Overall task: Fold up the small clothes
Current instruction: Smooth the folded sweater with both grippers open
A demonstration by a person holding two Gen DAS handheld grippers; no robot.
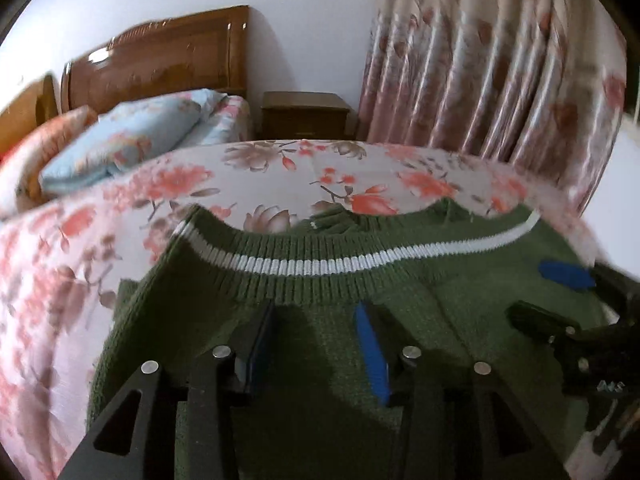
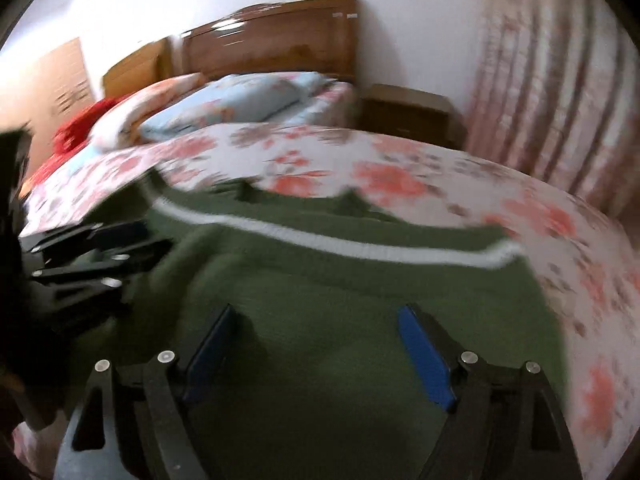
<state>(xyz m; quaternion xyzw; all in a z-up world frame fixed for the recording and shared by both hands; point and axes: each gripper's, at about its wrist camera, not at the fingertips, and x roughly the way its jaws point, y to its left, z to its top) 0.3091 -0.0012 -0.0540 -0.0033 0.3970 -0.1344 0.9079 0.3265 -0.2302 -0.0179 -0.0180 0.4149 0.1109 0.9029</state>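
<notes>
A dark green knitted sweater [image 1: 320,320] with a white stripe [image 1: 304,266] along its ribbed edge lies flat on the floral bedspread [image 1: 280,176]. My left gripper [image 1: 316,314] hovers over the knit just short of the ribbed edge, jaws partly apart, nothing pinched between them. My right gripper [image 1: 550,296] shows at the right side of the sweater. In the right wrist view the sweater [image 2: 340,292] fills the middle, and my right gripper [image 2: 318,312] stands wide open above it with only flat knit between its fingers. The left gripper [image 2: 132,240] is at the sweater's left edge.
Pillows [image 1: 120,140] and a folded blue quilt lie at the head of the bed by a wooden headboard [image 1: 160,64]. A dark nightstand [image 1: 304,114] and a floral curtain [image 1: 500,60] stand beyond the bed. A red cloth [image 2: 76,128] lies far left.
</notes>
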